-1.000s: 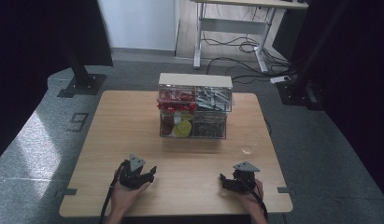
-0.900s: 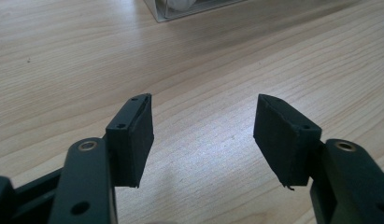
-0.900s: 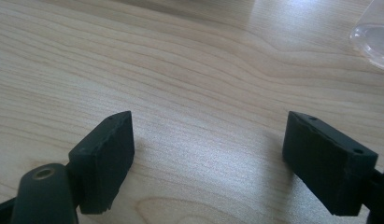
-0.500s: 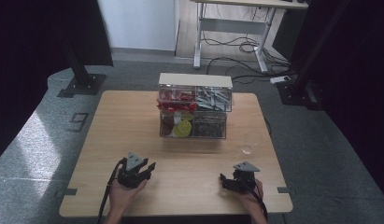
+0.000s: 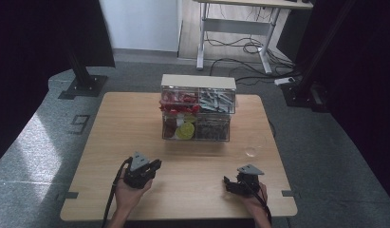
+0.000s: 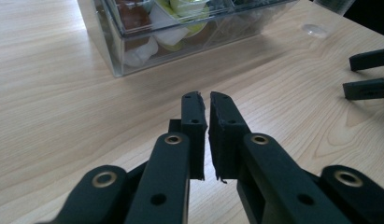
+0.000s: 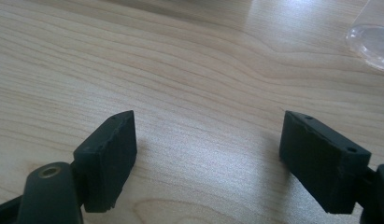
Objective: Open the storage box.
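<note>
**Both grippers idle at the near edge, clear organiser waiting mid-table**

The clear organiser box (image 5: pixel 197 108) sits at the centre of the high view, toward the far half of the table (image 5: pixel 112 142), its compartments packed with red pieces, grey pieces, something yellow-green and darker bits I can't make out. A small clear cup (image 5: pixel 252 151) stands just right of it, at centre right of that frame.

Nothing is gripped yet, so I'd judge this the approach. To do it well, pick one target first, come in level and straight, and open wide before closing on it; the cup looks light and slippery, so a slow, centred close would suit it.

The left gripper (image 5: pixel 141 170), lower left of the high view, has its jaws nearly together with only a thin slit between them, empty and pointed toward the box. The right gripper (image 5: pixel 235 183), lower right, has its jaws spread wide over bare wood, holding nothing, with the cup at the upper right of its own view.
</note>
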The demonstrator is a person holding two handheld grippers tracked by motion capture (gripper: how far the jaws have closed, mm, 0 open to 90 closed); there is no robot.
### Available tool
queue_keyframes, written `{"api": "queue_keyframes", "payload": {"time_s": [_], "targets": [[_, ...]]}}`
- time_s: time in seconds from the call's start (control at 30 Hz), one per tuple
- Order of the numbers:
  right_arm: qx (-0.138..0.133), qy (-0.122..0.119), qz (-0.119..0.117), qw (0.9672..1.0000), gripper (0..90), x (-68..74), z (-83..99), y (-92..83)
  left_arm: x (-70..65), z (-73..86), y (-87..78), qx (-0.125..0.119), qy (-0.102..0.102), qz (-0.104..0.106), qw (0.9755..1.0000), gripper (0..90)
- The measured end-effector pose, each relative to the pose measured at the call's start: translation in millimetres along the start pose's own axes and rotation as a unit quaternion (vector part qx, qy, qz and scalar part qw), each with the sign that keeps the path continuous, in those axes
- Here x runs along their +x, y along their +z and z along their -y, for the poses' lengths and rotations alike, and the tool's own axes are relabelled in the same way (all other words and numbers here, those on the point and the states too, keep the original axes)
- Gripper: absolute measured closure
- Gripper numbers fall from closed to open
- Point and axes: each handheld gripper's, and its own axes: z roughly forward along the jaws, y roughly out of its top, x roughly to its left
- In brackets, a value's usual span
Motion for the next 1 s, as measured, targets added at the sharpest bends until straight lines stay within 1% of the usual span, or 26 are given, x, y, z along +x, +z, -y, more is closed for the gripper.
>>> {"api": "queue_keyframes", "payload": {"time_s": [0.03,0.07,0.17,0.2,0.3,0.47,0.83,0.87,1.0], "targets": [[0.0,0.0,0.0,1.0,19.1,0.0,0.0,0.0,-0.5,-1.2,0.9,0.004,0.001,-0.003,1.0,86.0],[0.0,0.0,0.0,1.0,19.1,0.0,0.0,0.0,-0.7,-3.2,2.3,0.004,-0.001,0.0,1.0,88.0],[0.0,0.0,0.0,1.0,19.2,0.0,0.0,0.0,-0.2,-5.3,3.1,0.006,-0.001,0.001,1.0,90.0],[0.0,0.001,0.001,1.0,19.5,0.0,0.0,0.0,0.3,-7.4,3.7,0.005,-0.005,0.004,1.0,90.0],[-0.001,0.001,0.001,1.0,19.8,0.0,0.0,0.0,0.7,-9.3,4.5,0.004,-0.006,0.002,1.0,90.0],[-0.001,0.002,0.002,1.0,20.0,0.0,-0.1,-0.1,0.0,-14.0,7.0,0.004,-0.003,0.003,1.0,90.0],[-0.002,0.003,0.003,1.0,20.6,-0.1,0.0,-0.1,-2.8,-24.2,26.1,0.013,-0.008,0.025,0.9996,90.0],[-0.002,0.003,0.003,1.0,20.6,-0.1,0.0,-0.1,-2.8,-24.2,26.1,0.013,-0.008,0.025,0.9996,90.0],[-0.002,0.003,0.003,1.0,20.7,-0.1,0.0,-0.1,-1.8,-25.0,35.1,0.018,-0.014,0.028,0.9993,90.0]]}}
